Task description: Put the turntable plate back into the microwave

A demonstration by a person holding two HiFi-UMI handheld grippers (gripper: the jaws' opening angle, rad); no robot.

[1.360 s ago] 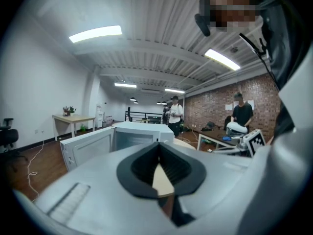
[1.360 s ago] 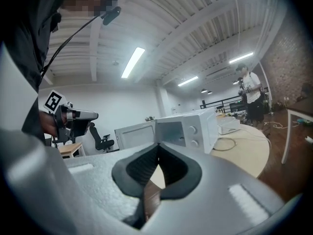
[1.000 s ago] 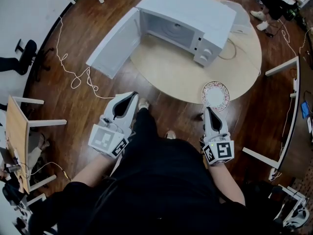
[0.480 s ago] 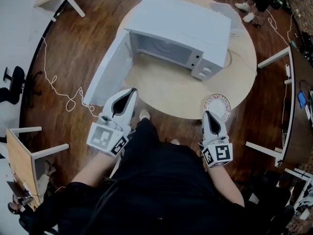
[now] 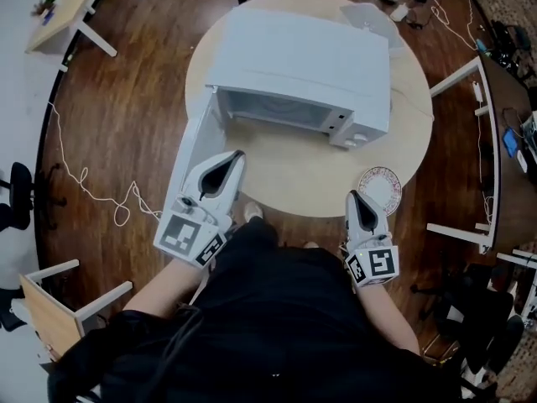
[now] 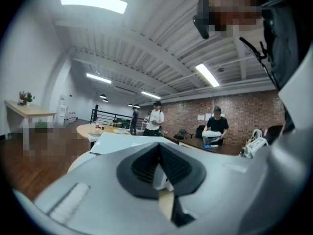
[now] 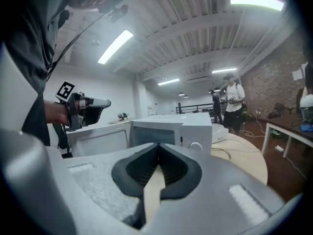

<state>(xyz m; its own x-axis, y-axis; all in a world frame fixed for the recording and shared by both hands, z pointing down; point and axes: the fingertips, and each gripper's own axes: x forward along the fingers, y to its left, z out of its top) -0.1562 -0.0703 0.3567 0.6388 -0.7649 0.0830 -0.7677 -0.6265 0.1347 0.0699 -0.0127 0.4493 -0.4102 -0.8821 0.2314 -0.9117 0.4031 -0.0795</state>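
The white microwave (image 5: 302,65) stands on the round wooden table (image 5: 289,170) with its door (image 5: 191,154) swung open to the left and its cavity (image 5: 273,107) bare. The patterned turntable plate (image 5: 380,190) lies at the table's near right edge. My right gripper (image 5: 353,196) is shut, level, just left of the plate; no touch shows. The right gripper view shows the microwave (image 7: 171,129) ahead and nothing between the jaws. My left gripper (image 5: 237,156) is shut and empty, beside the open door's lower end. The plate is hidden in both gripper views.
A white cable (image 5: 92,196) trails over the wooden floor at left. White desk frames (image 5: 457,225) stand at right, a small wooden table (image 5: 50,313) at lower left. A clear bag (image 5: 369,15) lies behind the microwave. People (image 6: 155,117) stand far off.
The table and microwave have drawn nearer as the person stepped forward. Both grippers came up to the table's near edge, the left one reaching the open door. Both jaws stayed shut.
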